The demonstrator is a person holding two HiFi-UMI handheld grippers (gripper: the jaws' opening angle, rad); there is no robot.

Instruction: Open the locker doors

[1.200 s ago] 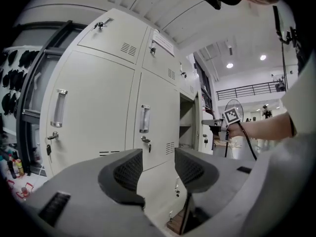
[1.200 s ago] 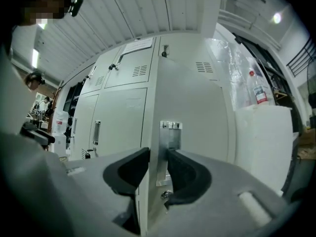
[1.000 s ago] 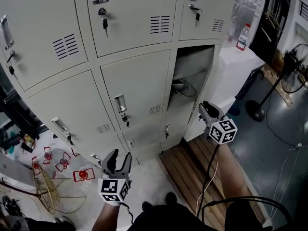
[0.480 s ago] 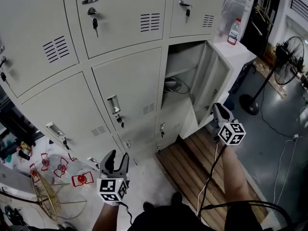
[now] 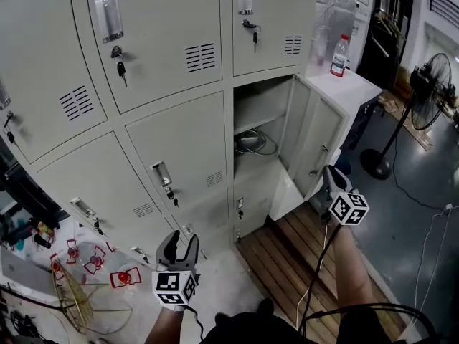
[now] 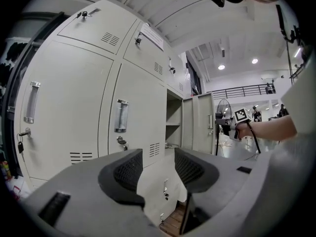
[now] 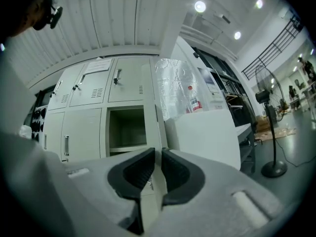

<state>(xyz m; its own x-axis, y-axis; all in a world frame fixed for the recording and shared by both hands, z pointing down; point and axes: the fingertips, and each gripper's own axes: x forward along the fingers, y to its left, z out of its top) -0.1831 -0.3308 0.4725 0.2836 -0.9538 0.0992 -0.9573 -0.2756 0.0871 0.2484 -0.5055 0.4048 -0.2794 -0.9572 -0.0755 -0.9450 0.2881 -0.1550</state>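
A bank of grey lockers (image 5: 165, 70) fills the head view. One door in the right column (image 5: 308, 138) stands swung out, baring a compartment (image 5: 258, 117) with cables on its shelf. My right gripper (image 5: 328, 180) is at that door's free edge. In the right gripper view the thin door edge (image 7: 154, 127) runs between its jaws, which have just been closing and now pinch it (image 7: 158, 154). My left gripper (image 5: 178, 244) hangs low in front of the closed lower lockers, open and holding nothing (image 6: 158, 157). The closed middle door (image 5: 179, 149) has a handle (image 5: 161, 173).
A white cabinet (image 5: 351, 84) with a bottle (image 5: 338, 56) stands right of the lockers. A pedestal fan (image 5: 423, 92) is farther right. A wooden pallet (image 5: 287, 256) lies on the floor below the open door. A wire basket (image 5: 72, 299) and red clips lie at lower left.
The right-column door has swung out from nearly edge-on to wide open, with my right gripper moving rightward along with it. My left gripper has shifted slightly and stays open.
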